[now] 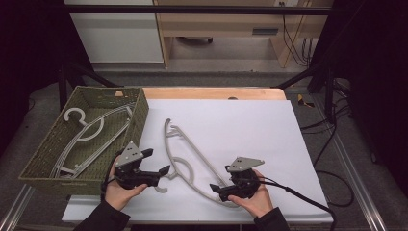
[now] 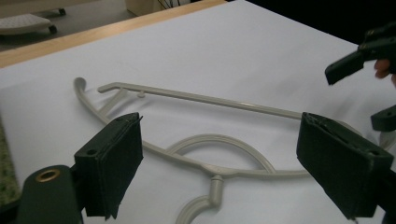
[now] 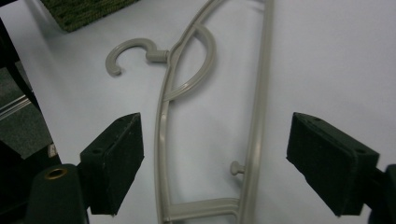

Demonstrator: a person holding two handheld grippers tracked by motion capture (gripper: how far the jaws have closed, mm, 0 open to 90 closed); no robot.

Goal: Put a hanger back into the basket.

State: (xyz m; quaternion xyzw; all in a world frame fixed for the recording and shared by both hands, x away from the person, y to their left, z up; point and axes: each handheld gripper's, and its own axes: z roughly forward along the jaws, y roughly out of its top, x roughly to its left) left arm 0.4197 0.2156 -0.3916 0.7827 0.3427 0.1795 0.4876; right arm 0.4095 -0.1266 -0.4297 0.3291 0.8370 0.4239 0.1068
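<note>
A grey plastic hanger (image 1: 192,159) lies flat on the white sheet (image 1: 250,130), its hook (image 1: 163,185) pointing toward the near edge. My left gripper (image 1: 156,161) hovers just left of the hook, open, nothing between its pads. In the left gripper view the hanger (image 2: 210,100) lies beyond the open left gripper (image 2: 222,123). My right gripper (image 1: 221,179) stands open over the hanger's near right end. In the right gripper view the hanger (image 3: 261,93) runs between the spread pads of the right gripper (image 3: 217,121), which do not touch it.
An olive woven basket (image 1: 139,115) stands at the left on the table, with pale hangers (image 1: 86,134) lying inside. Its corner (image 3: 84,11) shows in the right gripper view. The right gripper (image 2: 355,63) shows in the left gripper view. A cable (image 1: 308,199) trails right.
</note>
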